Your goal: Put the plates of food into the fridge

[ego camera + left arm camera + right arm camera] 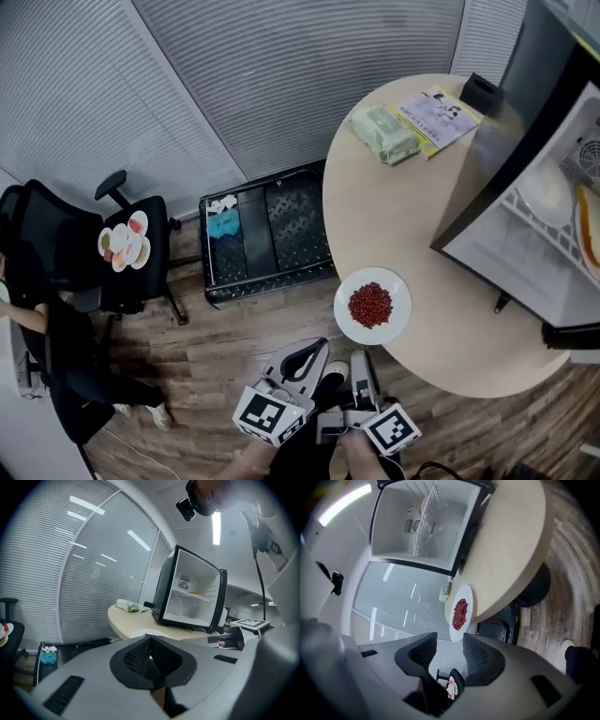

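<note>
Left gripper (314,349): jaws clenched together, nothing between them. Right gripper (361,361): jaws released, standing apart, gap empty. Both hang side by side over the wood floor (216,356), just short of the worktop (403,206) edge.

Plate of red food (401,291) sits on the worktop's near edge, at 12 o'clock from the right gripper, not touched.

Fridge (525,225) stands open at 2 o'clock from that plate, wire shelf (553,230) showing.

A second plate of mixed food (145,251) rests on a black office chair (56,244), at 10 o'clock from the grippers, well apart.
</note>
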A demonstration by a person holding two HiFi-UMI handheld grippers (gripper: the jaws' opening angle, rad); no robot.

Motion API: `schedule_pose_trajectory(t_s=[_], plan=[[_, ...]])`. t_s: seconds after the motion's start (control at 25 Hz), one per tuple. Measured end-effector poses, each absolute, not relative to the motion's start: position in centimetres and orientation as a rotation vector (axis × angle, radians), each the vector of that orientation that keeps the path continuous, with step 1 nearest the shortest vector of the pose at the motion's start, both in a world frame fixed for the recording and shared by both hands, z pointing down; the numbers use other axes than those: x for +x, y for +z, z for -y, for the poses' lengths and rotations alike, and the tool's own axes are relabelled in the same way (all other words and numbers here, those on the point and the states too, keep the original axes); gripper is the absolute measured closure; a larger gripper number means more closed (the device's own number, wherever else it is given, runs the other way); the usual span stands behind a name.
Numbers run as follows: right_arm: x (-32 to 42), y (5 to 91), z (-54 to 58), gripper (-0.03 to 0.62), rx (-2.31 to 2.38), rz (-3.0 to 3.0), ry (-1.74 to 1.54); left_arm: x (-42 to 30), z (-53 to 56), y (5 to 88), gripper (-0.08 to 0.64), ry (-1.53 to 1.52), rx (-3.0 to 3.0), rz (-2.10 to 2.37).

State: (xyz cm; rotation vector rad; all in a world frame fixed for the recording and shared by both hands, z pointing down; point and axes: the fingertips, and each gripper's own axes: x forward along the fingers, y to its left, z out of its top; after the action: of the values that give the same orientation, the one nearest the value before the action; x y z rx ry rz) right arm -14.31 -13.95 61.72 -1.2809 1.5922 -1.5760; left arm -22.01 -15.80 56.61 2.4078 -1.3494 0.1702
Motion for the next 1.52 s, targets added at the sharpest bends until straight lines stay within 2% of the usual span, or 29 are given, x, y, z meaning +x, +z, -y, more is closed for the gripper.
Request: schedule_pose_trajectory(t_s=[0.56,0.6,0.68,0.8,1.52], plan=[[-15.1,66.0,18.4,0.440,-1.267,-1.306,-1.581,-23.9,18.1,60.6,0.555,0.234,2.366,1.270],[-15.1,66.0,18.5,0.457,-1.264,-1.291,-1.577,-23.9,18.2,60.7,0.555,0.236,2.366,1.267],[-15.0,65.8,18.8,0.534,-1.263,-1.283,-1.561,-23.9,18.2,60.8,0.555,0.240,2.366,1.260],[-15.1,65.6,19.0,0.572,-1.251,-1.256,-1.556,-23.8,18.4,60.8,0.555,0.244,2.369,1.249],[-13.3,62.0,17.9,0.574,-1.187,-1.318,-1.590,-21.0,18.3,56.9,0.555,0.196,2.453,1.229]])
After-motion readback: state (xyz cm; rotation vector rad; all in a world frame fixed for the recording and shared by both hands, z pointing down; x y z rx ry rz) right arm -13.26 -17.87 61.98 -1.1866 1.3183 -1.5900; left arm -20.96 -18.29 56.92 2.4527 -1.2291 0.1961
